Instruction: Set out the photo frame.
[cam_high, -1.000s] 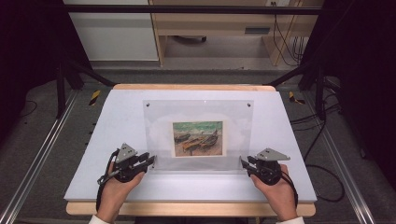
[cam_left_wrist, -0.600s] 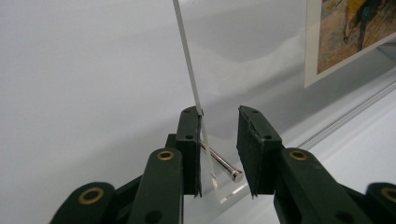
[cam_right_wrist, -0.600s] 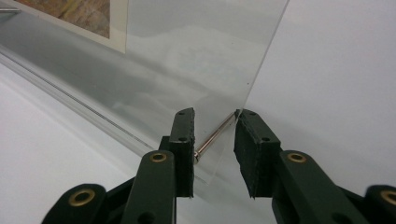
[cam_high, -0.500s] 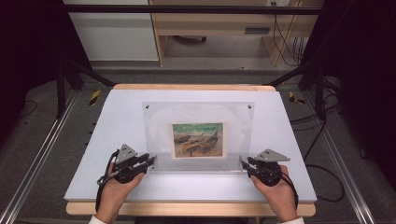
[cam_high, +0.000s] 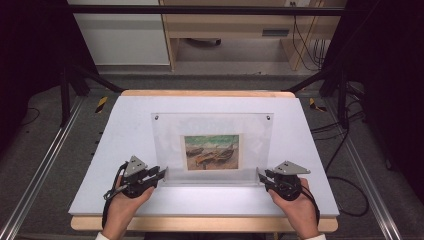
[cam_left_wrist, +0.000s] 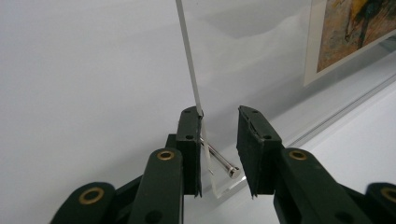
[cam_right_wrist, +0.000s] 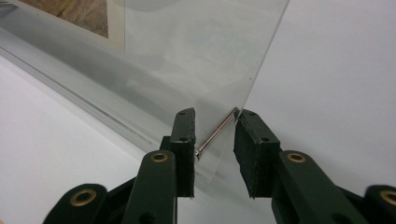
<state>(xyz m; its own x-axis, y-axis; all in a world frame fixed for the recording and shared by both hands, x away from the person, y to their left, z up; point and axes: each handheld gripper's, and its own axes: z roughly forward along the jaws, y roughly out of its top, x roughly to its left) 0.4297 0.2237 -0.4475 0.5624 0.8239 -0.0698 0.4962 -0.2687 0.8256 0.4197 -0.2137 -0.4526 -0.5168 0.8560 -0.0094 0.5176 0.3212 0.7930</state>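
Observation:
A clear acrylic picture frame (cam_high: 212, 130) with a small painting of boats (cam_high: 211, 151) in its middle rests on the white table (cam_high: 125, 130). My left gripper (cam_high: 162, 173) is at the frame's lower left corner, my right gripper (cam_high: 260, 175) at its lower right. In the left gripper view the left gripper (cam_left_wrist: 219, 126) is shut across a metal pin (cam_left_wrist: 219, 161) and the sheet's edge (cam_left_wrist: 189, 70). In the right gripper view the right gripper (cam_right_wrist: 215, 126) holds the other corner's pin (cam_right_wrist: 217, 133) the same way. A hand holds each gripper near the table's front edge.
Metal rails (cam_high: 45, 165) run along both sides of the table. Cables (cam_high: 345, 145) lie on the floor at the right. A wooden bench and a white cabinet (cam_high: 120, 35) stand beyond the far edge. Bare white surface surrounds the frame.

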